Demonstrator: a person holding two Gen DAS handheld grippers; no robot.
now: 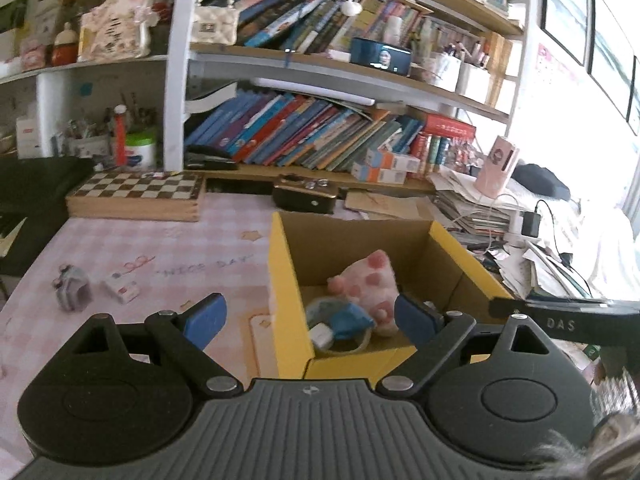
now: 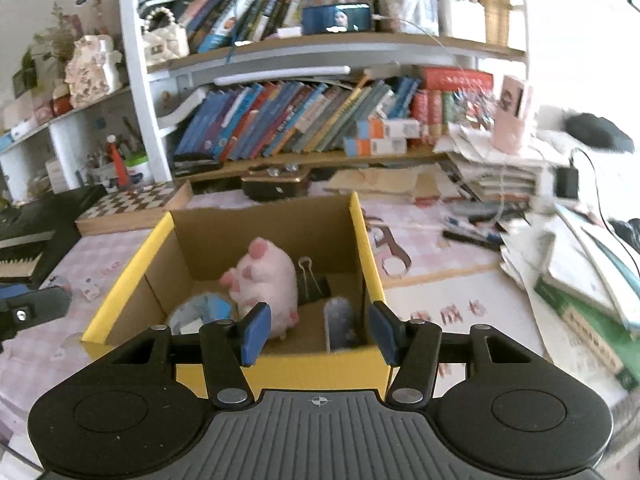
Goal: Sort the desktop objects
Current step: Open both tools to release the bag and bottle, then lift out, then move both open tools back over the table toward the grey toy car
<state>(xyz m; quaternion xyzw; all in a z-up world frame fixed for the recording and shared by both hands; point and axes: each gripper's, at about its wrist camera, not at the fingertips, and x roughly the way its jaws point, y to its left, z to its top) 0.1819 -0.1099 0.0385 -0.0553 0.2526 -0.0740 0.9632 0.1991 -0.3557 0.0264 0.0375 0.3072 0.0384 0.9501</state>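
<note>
A yellow cardboard box (image 1: 286, 280) (image 2: 366, 240) stands on the pink checked tablecloth. Inside lie a pink spotted plush toy (image 1: 370, 284) (image 2: 266, 276), a tape roll (image 2: 200, 314) (image 1: 344, 344), a black binder clip (image 2: 310, 280) and a small grey item (image 2: 340, 322). My left gripper (image 1: 310, 320) is open and empty, straddling the box's near left wall. My right gripper (image 2: 318, 332) is open and empty just over the box's near wall. A small grey toy (image 1: 72, 288) and a small white eraser-like packet (image 1: 122, 286) lie on the cloth left of the box.
A chessboard box (image 1: 136, 196) and a black case (image 1: 304, 196) sit behind the box, under bookshelves. Stacks of papers and books (image 2: 580, 272) crowd the right side, with cables and a charger (image 1: 532, 224). A dark keyboard-like object (image 2: 24, 240) is at the left.
</note>
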